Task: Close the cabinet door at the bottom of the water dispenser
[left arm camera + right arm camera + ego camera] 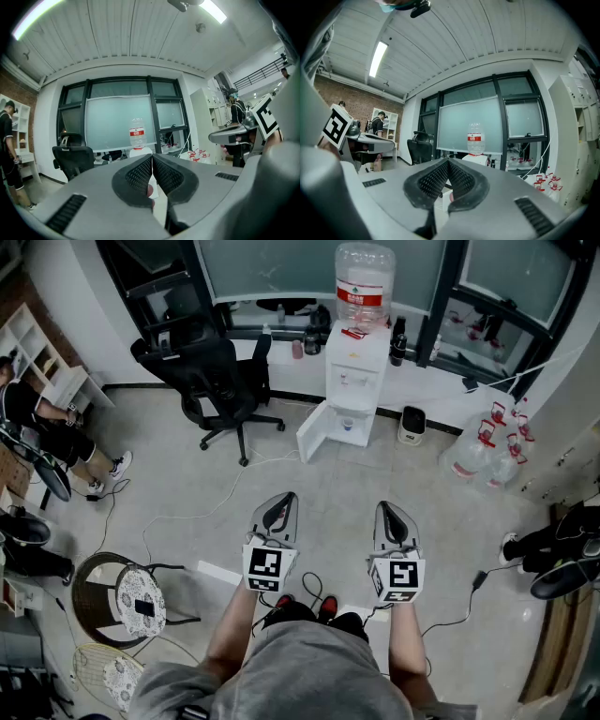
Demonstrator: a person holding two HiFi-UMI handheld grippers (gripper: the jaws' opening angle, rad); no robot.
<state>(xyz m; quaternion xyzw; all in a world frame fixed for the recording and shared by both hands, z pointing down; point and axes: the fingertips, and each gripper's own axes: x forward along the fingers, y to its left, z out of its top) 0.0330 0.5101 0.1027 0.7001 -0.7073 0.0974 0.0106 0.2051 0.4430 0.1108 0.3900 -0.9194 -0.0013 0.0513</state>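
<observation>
- Dispenser (357,371): stood against the window wall, with a bottle (365,282) mounted on top.
- Door (317,432): found at the foot of the dispenser, swung wide open to the dispenser's left side as seen from the head view. The cabinet opening beside it is exposed, so the task is judged not yet begun.
- Left gripper (278,507): jaws pressed together, nothing between them. It is held well short of the dispenser, pointing towards it.
- Right gripper (392,517): jaws likewise pressed together and empty, also well short of the dispenser.
- Handling, as judged: the door appears to be a thin, stiff, light panel that should swing freely on its hinge. Its face looks smooth, so a tip may skid across it.
- Contact point, as judged: no pinch is needed. A push with closed tips is recommended on the outer face near the free edge, the part furthest from the dispenser body, where leverage is best.
- Caution, as judged: with the bottle on top the dispenser may be top-heavy, so a gentle, steady push is advised rather than a slam.
</observation>
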